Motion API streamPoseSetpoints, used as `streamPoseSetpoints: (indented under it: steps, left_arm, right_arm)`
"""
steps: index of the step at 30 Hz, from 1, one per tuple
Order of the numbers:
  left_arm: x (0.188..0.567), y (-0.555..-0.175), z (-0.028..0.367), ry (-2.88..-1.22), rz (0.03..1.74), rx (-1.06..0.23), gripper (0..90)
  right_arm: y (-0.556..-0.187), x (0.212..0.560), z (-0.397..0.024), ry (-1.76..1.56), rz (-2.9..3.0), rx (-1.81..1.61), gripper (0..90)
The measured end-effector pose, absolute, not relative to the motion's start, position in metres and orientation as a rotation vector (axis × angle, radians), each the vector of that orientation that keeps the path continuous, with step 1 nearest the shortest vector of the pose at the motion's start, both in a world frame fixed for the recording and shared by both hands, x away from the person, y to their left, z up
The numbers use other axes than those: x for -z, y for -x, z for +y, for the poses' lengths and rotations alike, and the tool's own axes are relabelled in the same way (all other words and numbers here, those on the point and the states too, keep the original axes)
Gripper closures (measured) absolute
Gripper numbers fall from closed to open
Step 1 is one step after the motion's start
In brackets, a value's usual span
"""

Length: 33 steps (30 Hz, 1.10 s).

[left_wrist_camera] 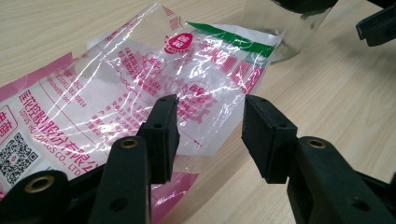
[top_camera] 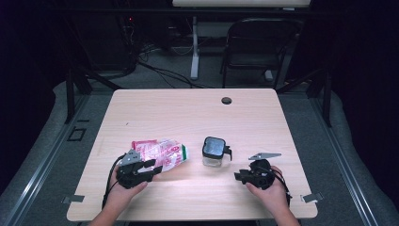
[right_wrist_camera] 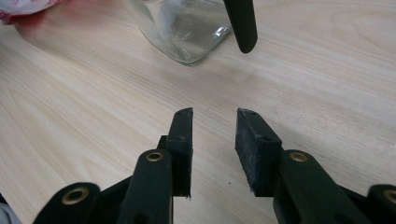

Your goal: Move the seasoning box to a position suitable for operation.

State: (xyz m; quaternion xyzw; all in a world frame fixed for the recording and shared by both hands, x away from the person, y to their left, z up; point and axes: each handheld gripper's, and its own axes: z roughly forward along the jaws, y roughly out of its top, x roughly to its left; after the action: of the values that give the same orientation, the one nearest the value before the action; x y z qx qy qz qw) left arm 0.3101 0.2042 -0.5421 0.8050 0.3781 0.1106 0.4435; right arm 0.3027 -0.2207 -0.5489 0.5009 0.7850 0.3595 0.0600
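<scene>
A crinkled clear plastic bag (top_camera: 160, 151) printed in pink, white and green lies on the wooden table (top_camera: 188, 113), left of centre. My left gripper (top_camera: 151, 168) rests at its near end, open. In the left gripper view the bag (left_wrist_camera: 140, 88) lies flat under the left gripper (left_wrist_camera: 210, 105), its edge running between the jaws, untouched by the pads. A small glass jar (top_camera: 214, 153) with a black handled lid stands right of the bag. My right gripper (top_camera: 240, 176) lies near it, open, pointing at the jar (right_wrist_camera: 182, 28), with bare wood between the right gripper (right_wrist_camera: 215, 114) jaws.
A round cable hole (top_camera: 227, 100) sits near the table's far edge. A black chair (top_camera: 256, 44) and a desk leg (top_camera: 194, 47) stand beyond the table. Metal clips (top_camera: 310, 197) are at both front corners. The other gripper's jaw (left_wrist_camera: 378, 25) shows past the jar (left_wrist_camera: 285, 28).
</scene>
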Motion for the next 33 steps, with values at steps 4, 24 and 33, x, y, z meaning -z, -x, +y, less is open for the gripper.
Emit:
streamPoseSetpoints:
  steps: [4,24,33]
  left_arm:
    - [0.542,-0.31,0.204,-2.009,0.94,-0.287,56.3]
    - [0.538,-0.288,0.225,-1.958,0.999,-0.33,57.0]
    - [0.537,-0.274,0.24,-1.919,1.048,-0.351,56.8]
  right_arm:
    - [-0.304,0.549,-0.223,-1.534,2.373,-1.095,71.0]
    - [-0.34,0.549,-0.2,-1.503,2.253,-1.112,59.0]
    - [-0.359,0.554,-0.182,-1.448,2.232,-1.016,65.0]
